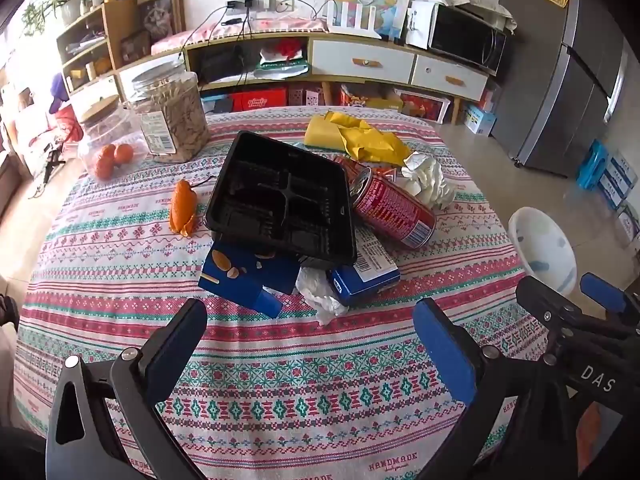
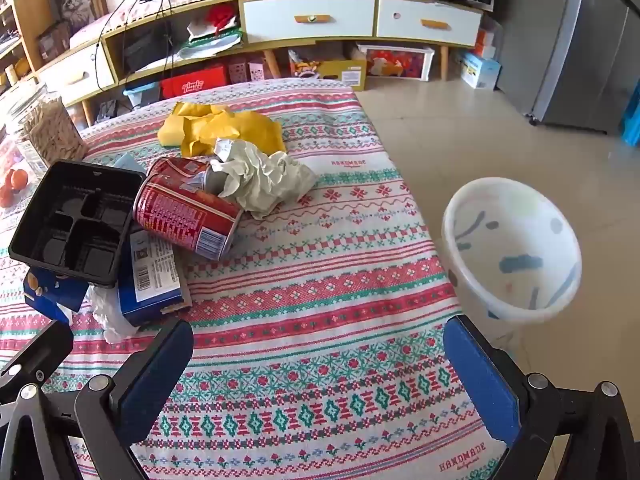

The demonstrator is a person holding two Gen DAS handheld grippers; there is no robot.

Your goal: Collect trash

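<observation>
A trash pile lies mid-table: a black plastic tray [image 1: 280, 196] [image 2: 76, 220], a red can [image 1: 394, 208] [image 2: 186, 212] on its side, crumpled white paper [image 1: 430, 180] [image 2: 264, 178], yellow paper [image 1: 356, 138] [image 2: 220, 126], blue cartons [image 1: 248, 276] [image 2: 150, 280], a white tissue [image 1: 320, 292] and orange peel [image 1: 183, 208]. A white trash bin [image 1: 546, 248] [image 2: 512, 248] stands on the floor at the table's right. My left gripper [image 1: 310, 344] is open and empty, just short of the pile. My right gripper [image 2: 318, 364] is open and empty over the tablecloth; it also shows in the left wrist view [image 1: 568, 296].
Two jars [image 1: 172, 116], one with oranges [image 1: 114, 156], stand at the table's far left. The patterned tablecloth [image 2: 320, 280] covers the table. A cabinet with drawers [image 2: 360, 16], boxes under it and a fridge [image 1: 568, 72] stand beyond on a tiled floor.
</observation>
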